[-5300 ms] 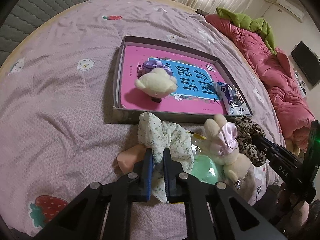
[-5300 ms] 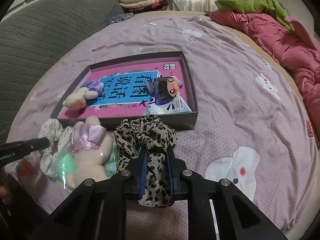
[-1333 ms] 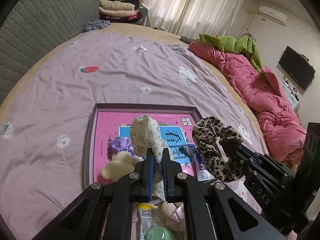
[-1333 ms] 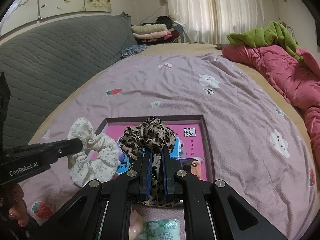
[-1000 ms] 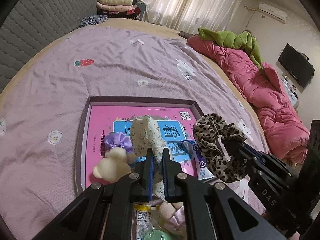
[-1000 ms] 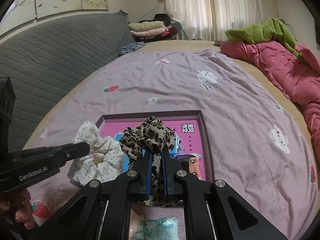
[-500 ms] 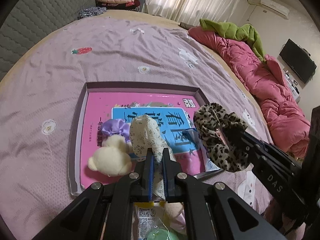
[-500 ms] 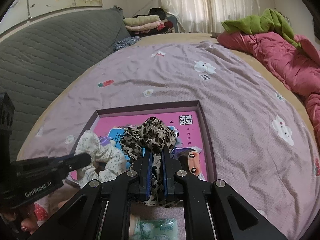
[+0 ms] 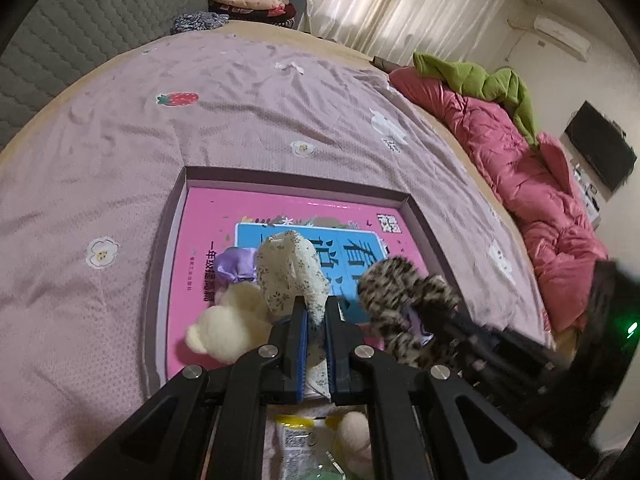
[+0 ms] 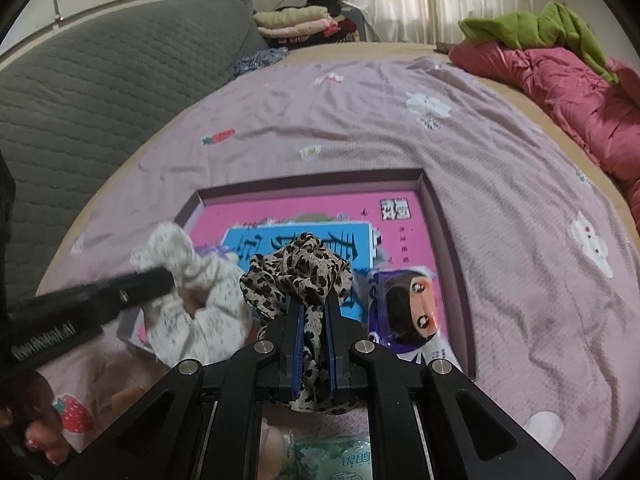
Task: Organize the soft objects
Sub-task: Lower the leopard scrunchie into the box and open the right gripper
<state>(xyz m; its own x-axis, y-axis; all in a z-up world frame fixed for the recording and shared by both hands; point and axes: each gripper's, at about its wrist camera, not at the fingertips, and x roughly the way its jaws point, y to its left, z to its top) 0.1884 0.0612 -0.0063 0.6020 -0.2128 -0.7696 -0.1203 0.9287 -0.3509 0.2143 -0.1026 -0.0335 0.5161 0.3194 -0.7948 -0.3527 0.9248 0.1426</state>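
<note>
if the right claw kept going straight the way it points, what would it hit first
Most likely the pink book lying in the shallow box. The right claw, shut on the leopard scrunchie, points down at its blue title panel, left of the doll packet. Depth is hard to judge, so the scrunchie would probably touch first.

Left gripper (image 9: 316,322) and right gripper (image 10: 313,320) both pointed steeply downward, side by side, jaws clamped tight.
</note>
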